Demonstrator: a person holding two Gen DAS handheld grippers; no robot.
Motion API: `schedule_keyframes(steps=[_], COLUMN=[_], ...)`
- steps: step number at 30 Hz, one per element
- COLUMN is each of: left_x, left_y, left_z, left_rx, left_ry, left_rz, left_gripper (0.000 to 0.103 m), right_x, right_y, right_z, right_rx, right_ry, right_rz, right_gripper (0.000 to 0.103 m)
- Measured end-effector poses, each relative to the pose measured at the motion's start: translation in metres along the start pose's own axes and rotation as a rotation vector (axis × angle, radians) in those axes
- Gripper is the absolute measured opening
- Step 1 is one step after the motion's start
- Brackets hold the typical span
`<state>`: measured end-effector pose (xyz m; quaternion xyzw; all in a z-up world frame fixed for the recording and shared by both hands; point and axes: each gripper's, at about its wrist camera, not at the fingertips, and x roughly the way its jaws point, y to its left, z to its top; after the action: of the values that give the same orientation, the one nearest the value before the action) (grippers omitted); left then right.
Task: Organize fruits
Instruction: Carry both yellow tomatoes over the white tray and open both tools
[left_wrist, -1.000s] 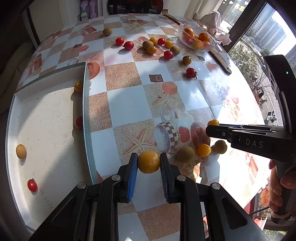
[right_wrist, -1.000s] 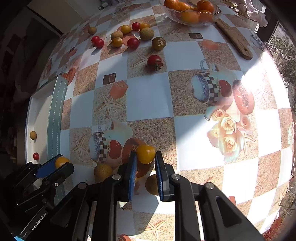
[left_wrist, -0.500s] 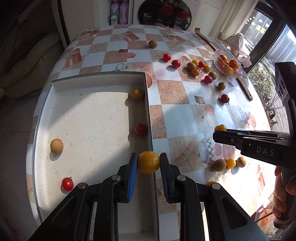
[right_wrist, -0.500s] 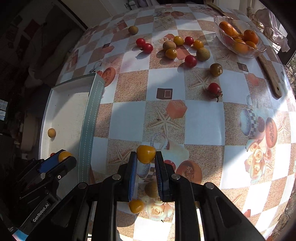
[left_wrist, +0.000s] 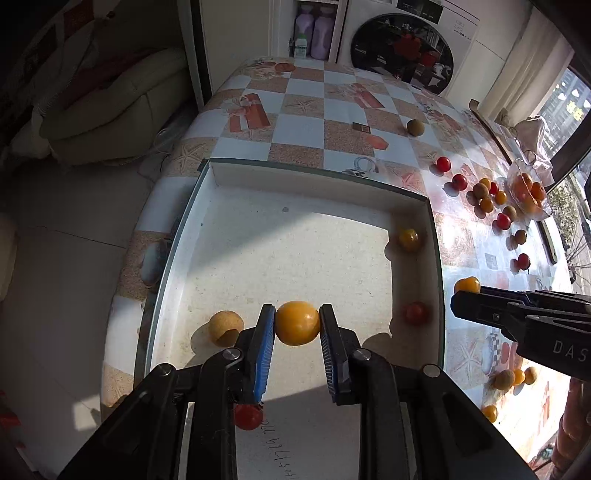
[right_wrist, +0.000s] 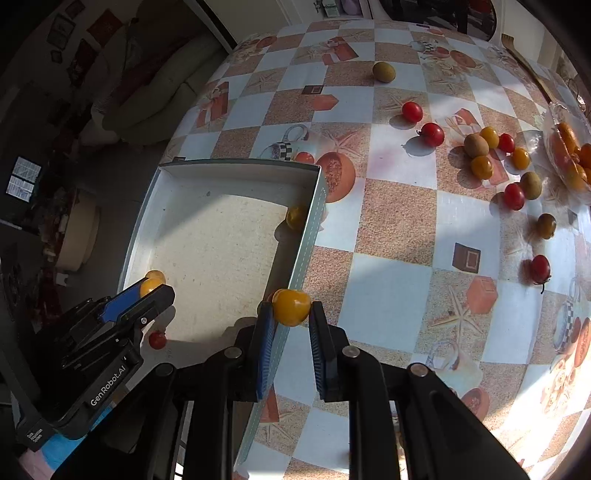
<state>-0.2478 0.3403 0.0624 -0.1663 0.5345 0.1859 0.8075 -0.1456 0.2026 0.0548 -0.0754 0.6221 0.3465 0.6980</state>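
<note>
Hard sunlight comes in from the window side on the right, washing the desk (left_wrist: 303, 125) to near-white glare along its right edge in both views. The white tray (left_wrist: 295, 251) is half lit, half in the shade of its own wall, and each fruit throws a crisp dark shadow leftward. The room at left is dim and murky. Fisheye distortion bends the checkered cloth, and the corners vignette to black; focus is sharp.
</note>
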Motion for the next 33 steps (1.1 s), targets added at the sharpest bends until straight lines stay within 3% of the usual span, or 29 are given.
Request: schedule_keyframes(steps=[8,21,23,24,25,30,31,33], left_x=[0.030,0.055,0.055,0.055,0.053,0.047,0.044,0.038], left_y=[0.024,0.025,0.024,0.023,0.023,0.024,0.026,0.029], left_z=[0.028,0.032,0.033,0.034,0.034,0.037,0.037,0.039], left_rx=[-0.037,0.016,0.032,0.034,0.031,0.038,0.027,0.003], left_ry=[0.019,0.056,0.055,0.052,0.031,0.004,-0.002,-0.015], left_rz=[0.030,0.065,0.079,0.084,0.084,0.114,0.110,0.088], left_gripper=[0.026,0.026,0.035,0.068,0.085,0.085,0.085,0.085], right_x=[0.031,0.064,0.068,0.069,0.069,0.072,0.071,0.068], right_y=[0.026,0.037,0.039,0.040,0.042,0.047,0.047,0.048], right_z=[0.023,0.032,0.032,0.031,0.031,0.030,0.030,0.028], right_rx=[-0.013,-0.043,-0.056,-0.063,-0.077,-0.122,-0.127,-0.133], right_ry=[0.030,0.076,0.085,0.080,0.075,0.072,0.073,0.065], right_rz=[0.023,-0.031,-0.043,-0.048,-0.058,-0.074,-0.074,-0.065], right_gripper=[0.021,0.021,0.022,0.022,0.022,0.025,0.029,0.045])
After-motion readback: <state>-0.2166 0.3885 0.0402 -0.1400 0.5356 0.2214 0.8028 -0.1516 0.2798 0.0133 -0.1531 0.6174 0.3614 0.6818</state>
